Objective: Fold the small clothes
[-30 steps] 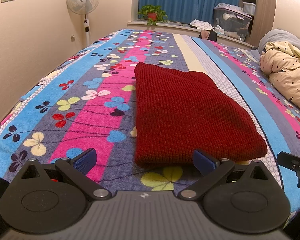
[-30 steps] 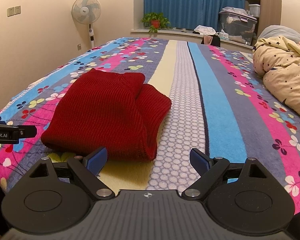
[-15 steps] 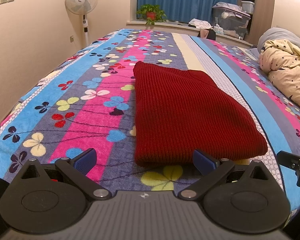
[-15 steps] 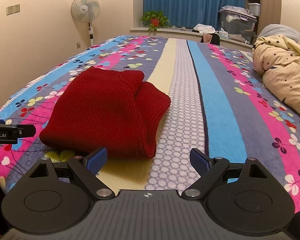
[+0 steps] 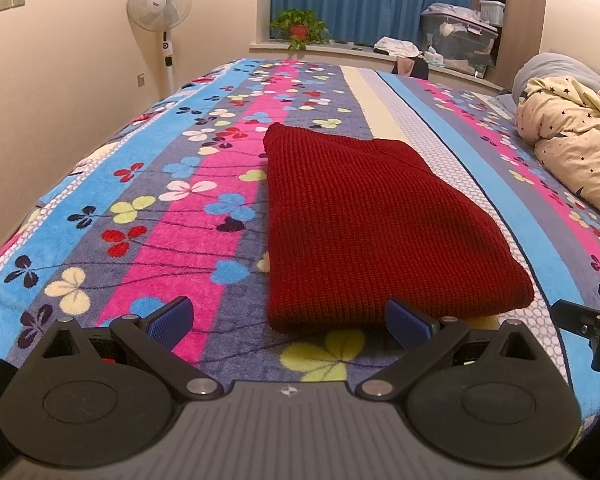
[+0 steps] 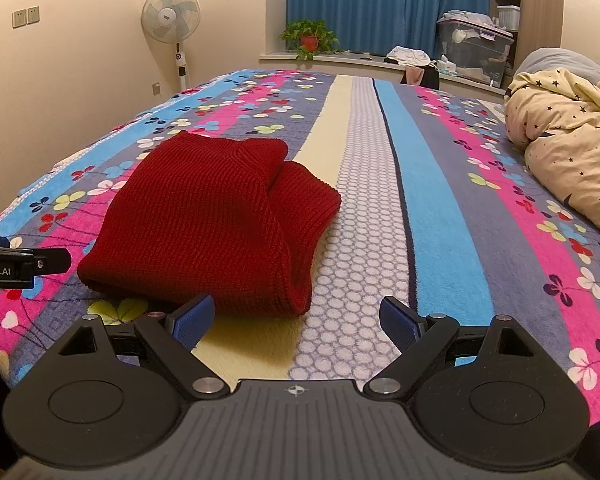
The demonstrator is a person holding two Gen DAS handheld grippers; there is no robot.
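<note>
Two views take in one red sweater (image 5: pixel 364 232) lying folded on the bed (image 5: pixel 204 216), near its close edge. The left view looks along its flat top, a tidy block with a straight left side; only the right view shows the layered right side (image 6: pixel 296 208), where a lower fold bulges out from under the top one. The left gripper (image 5: pixel 290 322) hangs over the sweater's near edge, jaws spread, nothing between them. The right gripper (image 6: pixel 296 322) hangs just right of the sweater over the cream and dotted stripes, jaws spread and empty too. Each view catches the tip of the other gripper at its margin. Compared with a second ago, nothing has shifted: sweater, both grippers and jaw spread are the same.
</note>
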